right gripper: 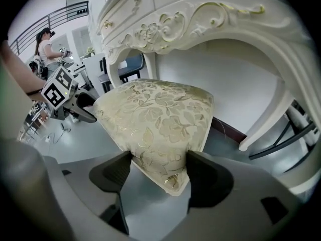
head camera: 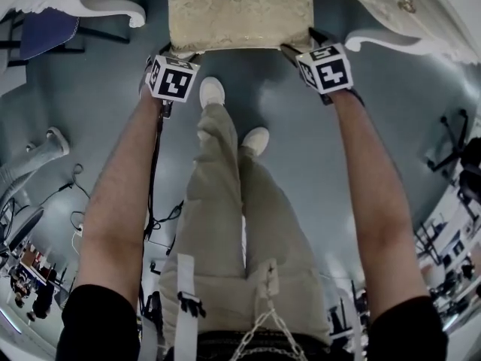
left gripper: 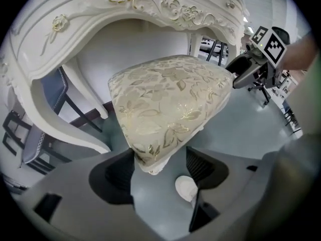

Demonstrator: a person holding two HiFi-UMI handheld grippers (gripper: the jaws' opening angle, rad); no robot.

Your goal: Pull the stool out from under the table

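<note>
Left claw (left gripper: pixel 160 159) clamped on stool (left gripper: pixel 170 99) corner, right claw (right gripper: pixel 159 172) clamped on other corner, stool partly under table (left gripper: pixel 150 6)

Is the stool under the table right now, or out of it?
Partly under. In the head view the stool runs into the knee opening of the table, while its near edge sticks out past the table front.

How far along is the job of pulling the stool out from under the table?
Done: the left gripper and right gripper each look shut on a near corner of the stool. In hand: that two-corner grip, ready for pulling. Left: the pull itself; the seat's far end lies under the table edge.
</note>
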